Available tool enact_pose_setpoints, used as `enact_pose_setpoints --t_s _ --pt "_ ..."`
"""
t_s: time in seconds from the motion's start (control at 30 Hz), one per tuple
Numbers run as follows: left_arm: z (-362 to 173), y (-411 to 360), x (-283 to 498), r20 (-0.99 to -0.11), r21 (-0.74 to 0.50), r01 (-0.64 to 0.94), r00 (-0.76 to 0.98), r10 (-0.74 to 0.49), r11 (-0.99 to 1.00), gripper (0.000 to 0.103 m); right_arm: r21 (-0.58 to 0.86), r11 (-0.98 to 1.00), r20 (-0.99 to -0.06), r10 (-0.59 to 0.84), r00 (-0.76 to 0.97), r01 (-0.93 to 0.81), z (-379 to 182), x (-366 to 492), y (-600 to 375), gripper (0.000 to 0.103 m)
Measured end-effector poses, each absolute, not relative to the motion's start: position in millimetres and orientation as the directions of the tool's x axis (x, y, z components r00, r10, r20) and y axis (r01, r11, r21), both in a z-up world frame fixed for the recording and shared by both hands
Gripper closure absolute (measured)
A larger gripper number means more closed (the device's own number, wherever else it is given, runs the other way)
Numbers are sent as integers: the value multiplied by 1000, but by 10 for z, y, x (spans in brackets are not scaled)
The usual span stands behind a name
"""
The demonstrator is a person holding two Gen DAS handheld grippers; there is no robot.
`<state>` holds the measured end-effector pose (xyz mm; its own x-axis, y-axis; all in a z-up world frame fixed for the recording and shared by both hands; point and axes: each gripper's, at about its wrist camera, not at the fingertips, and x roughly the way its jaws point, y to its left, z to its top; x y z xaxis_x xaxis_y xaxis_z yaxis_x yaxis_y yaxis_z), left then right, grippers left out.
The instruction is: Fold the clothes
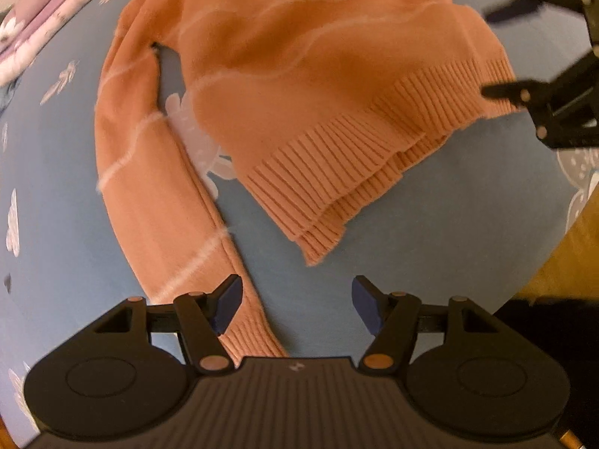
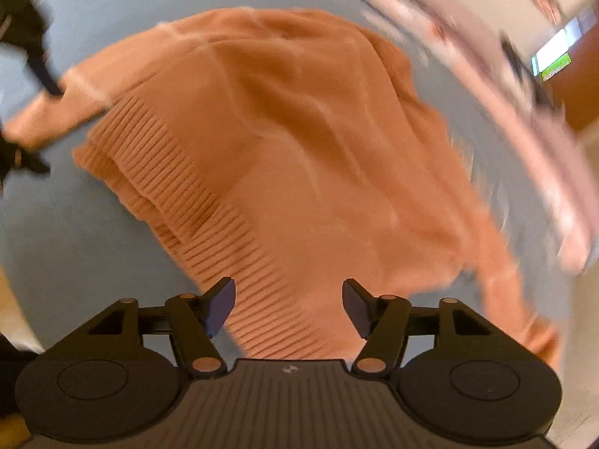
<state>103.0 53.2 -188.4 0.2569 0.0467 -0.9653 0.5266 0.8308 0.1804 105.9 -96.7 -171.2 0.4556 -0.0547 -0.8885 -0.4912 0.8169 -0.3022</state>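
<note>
With both sets of jaws released, the left gripper (image 1: 297, 307) hangs over the orange sweater's (image 1: 318, 75) sleeve cuff (image 1: 251, 333), apparently to grasp it and fold inward, while the right gripper (image 2: 288, 305) hovers above the ribbed hem (image 2: 224, 224).

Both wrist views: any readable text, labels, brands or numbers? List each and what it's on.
No readable words or numbers in either view.
Left tongs: a small pale emblem on the ribbed body, a mark only, no letters.
Right tongs: the same kind of emblem, too small to read.
Orange sweater: pale stripes and ribbed hem, no tag or label showing.
Blue bedsheet: white flower prints, no lettering.
Bright screen at the right wrist view's edge: too blurred to read.
</note>
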Motion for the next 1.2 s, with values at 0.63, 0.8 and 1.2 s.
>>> enact_pose_setpoints --t_s 0.63,0.8,1.2 --pt "-2020 145 790 -983 143 475 173 67 868 35 448 862 -861 344 374 239 -2276 1696 -2721 94" --pt "-1958 47 795 -985 133 483 160 62 865 35 460 835 -854 323 407 303 -1927 1654 -2937 95" --pt "-1915 -107 736 -983 91 431 181 13 898 35 14 974 -938 -66 340 226 -1348 1733 -3293 96"
